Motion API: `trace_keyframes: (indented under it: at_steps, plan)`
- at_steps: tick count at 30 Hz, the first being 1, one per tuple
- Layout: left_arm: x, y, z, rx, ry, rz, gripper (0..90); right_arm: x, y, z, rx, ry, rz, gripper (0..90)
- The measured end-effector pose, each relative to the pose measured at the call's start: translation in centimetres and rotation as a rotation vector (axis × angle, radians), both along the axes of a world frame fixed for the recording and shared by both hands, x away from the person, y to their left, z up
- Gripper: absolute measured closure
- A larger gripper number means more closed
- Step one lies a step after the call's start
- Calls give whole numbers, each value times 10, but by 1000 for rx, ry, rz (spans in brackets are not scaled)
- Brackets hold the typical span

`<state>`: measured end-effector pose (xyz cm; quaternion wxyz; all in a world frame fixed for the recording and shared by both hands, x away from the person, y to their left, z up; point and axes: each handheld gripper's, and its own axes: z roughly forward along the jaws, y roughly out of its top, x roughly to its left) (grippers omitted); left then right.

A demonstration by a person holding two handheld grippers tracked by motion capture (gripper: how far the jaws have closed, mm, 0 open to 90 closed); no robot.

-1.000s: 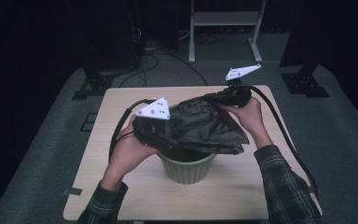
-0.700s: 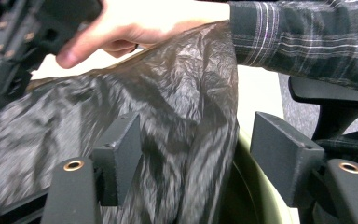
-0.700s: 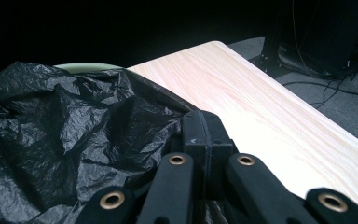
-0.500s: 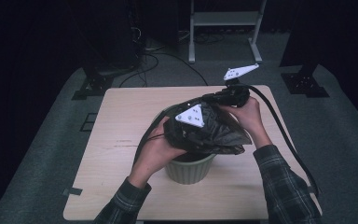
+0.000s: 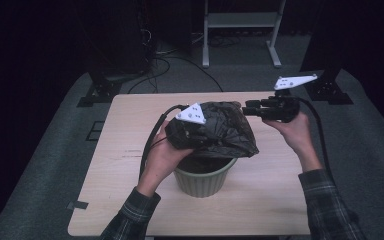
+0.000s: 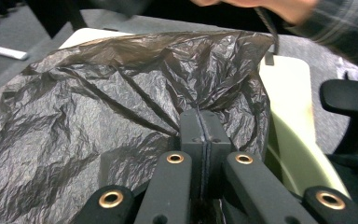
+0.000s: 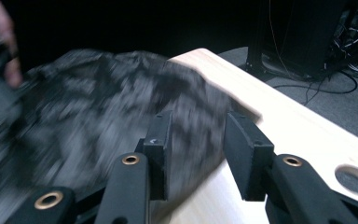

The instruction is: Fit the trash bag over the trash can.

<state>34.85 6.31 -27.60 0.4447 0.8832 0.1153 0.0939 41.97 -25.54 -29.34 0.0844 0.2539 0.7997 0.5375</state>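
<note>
With the left gripper (image 6: 200,140) pinching the black bag (image 5: 225,130) and the right gripper (image 7: 200,144) wide apart, the thin film could tear or slide off the green bin (image 5: 202,175).

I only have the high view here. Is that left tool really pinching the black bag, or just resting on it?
Observer: Pinching. In the left gripper view the left tool has its jaws pressed together on a fold of the black bag.
Operator: And the right tool?
Observer: The right tool has its jaws apart, nothing clamped; the bag shows blurred beyond them.
Operator: Anything under the bag?
Observer: A pale green bin, its rim beside the clamped fold.
</note>
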Motion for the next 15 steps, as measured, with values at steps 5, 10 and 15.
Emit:
trace_keyframes:
  at_steps: [5, 10, 15]
  plan:
    - [1, 7, 0, -18, -5, 52, 898, -30, -20, -6, 1, 1, 18, 596]
    - [1, 9, 1, -25, -13, 67, 897, -57, -28, -23, 16, 14, 46, 584]
    - [-1, 10, 0, -26, -8, 71, 897, -79, -31, -43, 36, 55, 83, 576]
